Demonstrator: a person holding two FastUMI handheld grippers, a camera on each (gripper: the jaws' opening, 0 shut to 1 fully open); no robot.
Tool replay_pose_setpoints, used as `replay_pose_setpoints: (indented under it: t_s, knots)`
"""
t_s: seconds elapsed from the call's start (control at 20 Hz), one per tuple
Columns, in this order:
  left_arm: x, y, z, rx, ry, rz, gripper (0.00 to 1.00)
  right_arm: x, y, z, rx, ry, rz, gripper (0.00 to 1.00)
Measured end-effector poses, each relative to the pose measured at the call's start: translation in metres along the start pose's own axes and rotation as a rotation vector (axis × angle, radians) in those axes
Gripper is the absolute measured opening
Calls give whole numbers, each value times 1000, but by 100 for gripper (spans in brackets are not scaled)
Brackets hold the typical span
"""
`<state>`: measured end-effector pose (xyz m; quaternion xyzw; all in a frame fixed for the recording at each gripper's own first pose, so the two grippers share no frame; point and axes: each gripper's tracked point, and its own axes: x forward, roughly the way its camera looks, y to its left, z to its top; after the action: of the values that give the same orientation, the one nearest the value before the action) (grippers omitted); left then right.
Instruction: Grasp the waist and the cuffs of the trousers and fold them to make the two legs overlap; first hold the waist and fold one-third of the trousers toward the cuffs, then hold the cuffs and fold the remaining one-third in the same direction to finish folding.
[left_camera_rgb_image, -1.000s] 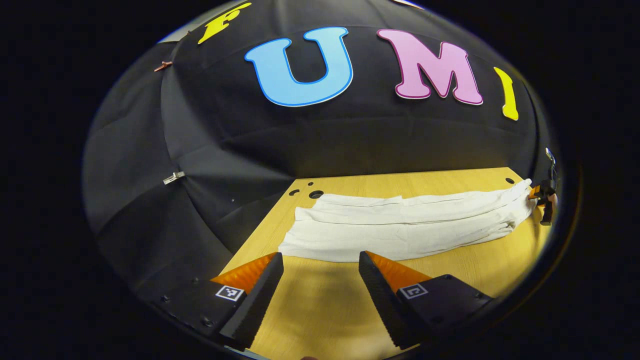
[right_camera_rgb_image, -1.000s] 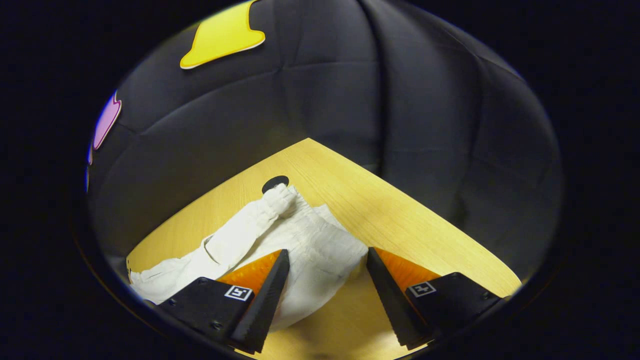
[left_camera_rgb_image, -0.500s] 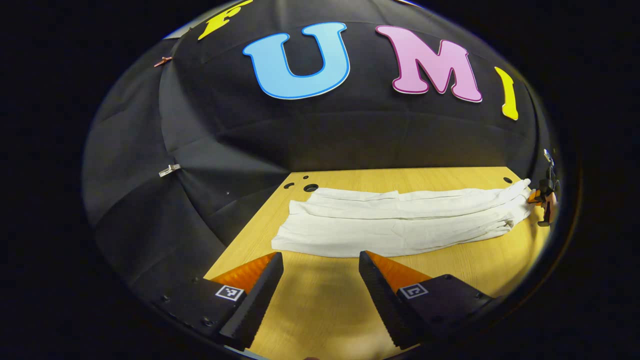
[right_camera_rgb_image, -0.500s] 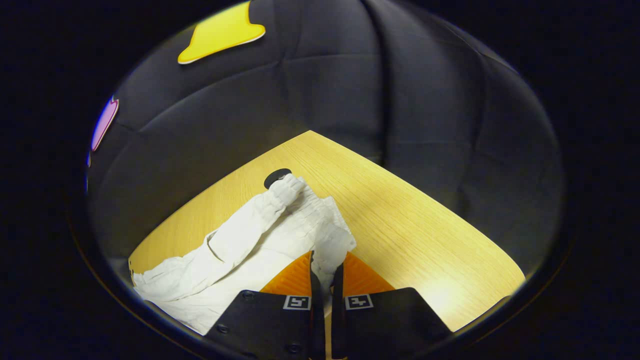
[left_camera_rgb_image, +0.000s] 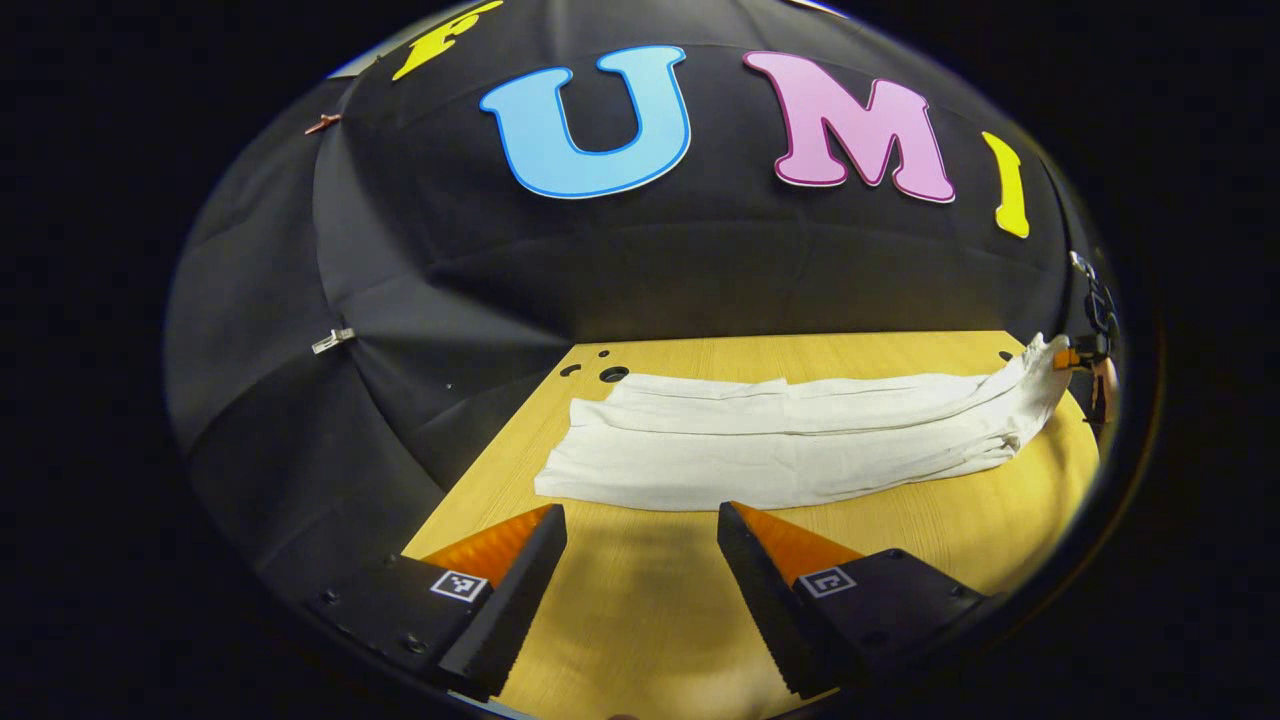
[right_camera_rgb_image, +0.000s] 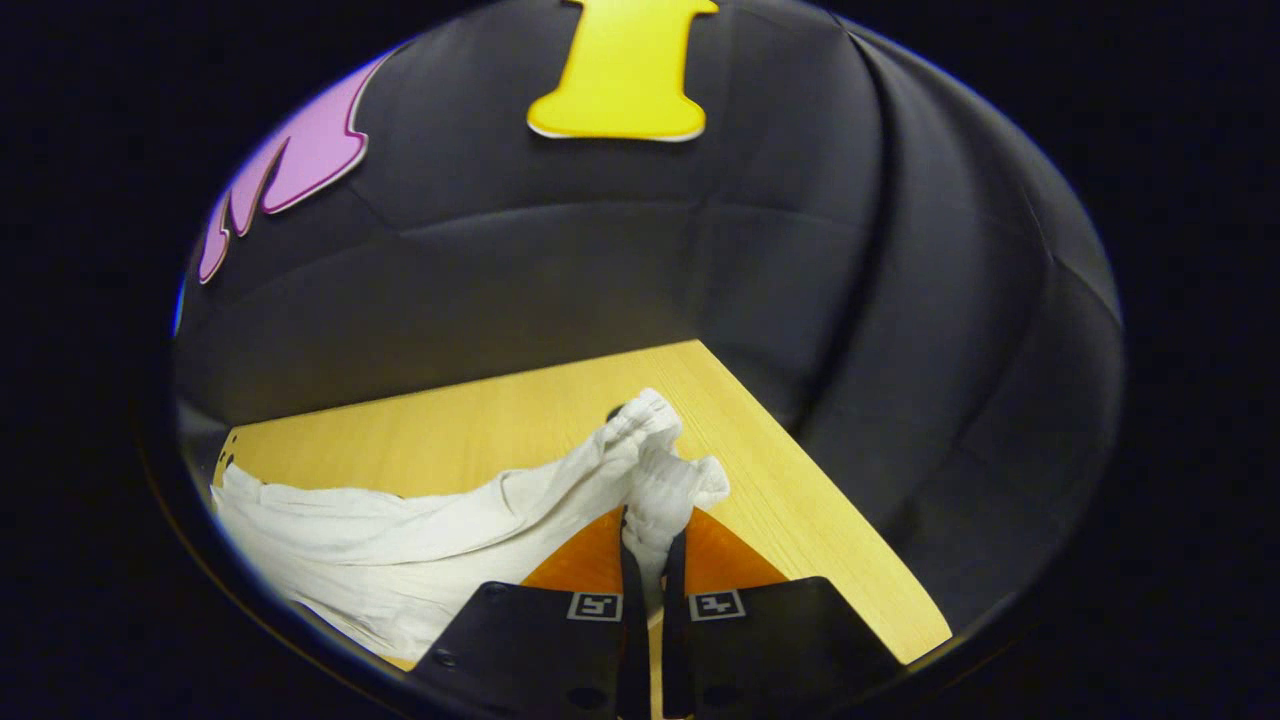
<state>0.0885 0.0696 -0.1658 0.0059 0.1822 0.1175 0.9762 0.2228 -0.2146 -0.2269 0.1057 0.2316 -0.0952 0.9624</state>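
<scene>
A wooden table (left_camera_rgb_image: 650, 620) is seen in the lower half of both views, with the black cloth wall of the booth behind it.

In the left gripper view, the white trousers (left_camera_rgb_image: 790, 440) are laid long across the middle of the frame, from the left part of the table to its right edge. The two legs seem to be already placed one over the other, so the first fold is judged to be done. At the left end the cuffs (left_camera_rgb_image: 590, 440) are lying flat near some small holes in the table. At the bottom of this frame the left gripper (left_camera_rgb_image: 640, 560) is held with its jaws wide apart and with nothing between them; it hovers just before the near edge of the cloth and is not touching it. At the far right edge of the frame the waist end is raised from the table.

In the right gripper view, the trousers run from the lower left toward the centre, and the waist (right_camera_rgb_image: 660, 480) is bunched up in the middle of the frame. The right gripper (right_camera_rgb_image: 652, 560) is closed on this waist cloth at the bottom centre.

The one-third fold from the waist is judged as only beginning, and the cuff fold is not yet done.

No container is seen on the table.
</scene>
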Motion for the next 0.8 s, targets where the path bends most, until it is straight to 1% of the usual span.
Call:
replay_pose_setpoints:
  t_s: [0.1,0.2,0.3,0.4,0.5,0.6,0.7,0.8]
  knots:
    - [-2,-1,-2,8,8,-2,97,-19,15,19,-56,-74,47,9]
    - [-4,-3,0,9,1,-15,97,-40,20,27,-123,-124,101,9]
    - [-6,0,-1,6,-3,-9,97,-58,25,38,-183,-171,143,9]
    - [-8,0,-4,36,-1,-1,97,-77,34,50,-224,-216,185,9]
    - [-9,-5,-5,63,-12,-16,97,-97,41,58,-231,-247,239,9]
    - [-11,-9,-9,67,-19,-25,97,-108,41,65,-229,-269,295,9]
    - [-8,-11,-16,48,-17,-24,97,-110,42,65,-216,-275,374,9]
    - [-5,-12,-25,16,-7,-18,97,-116,44,62,-205,-245,457,9]
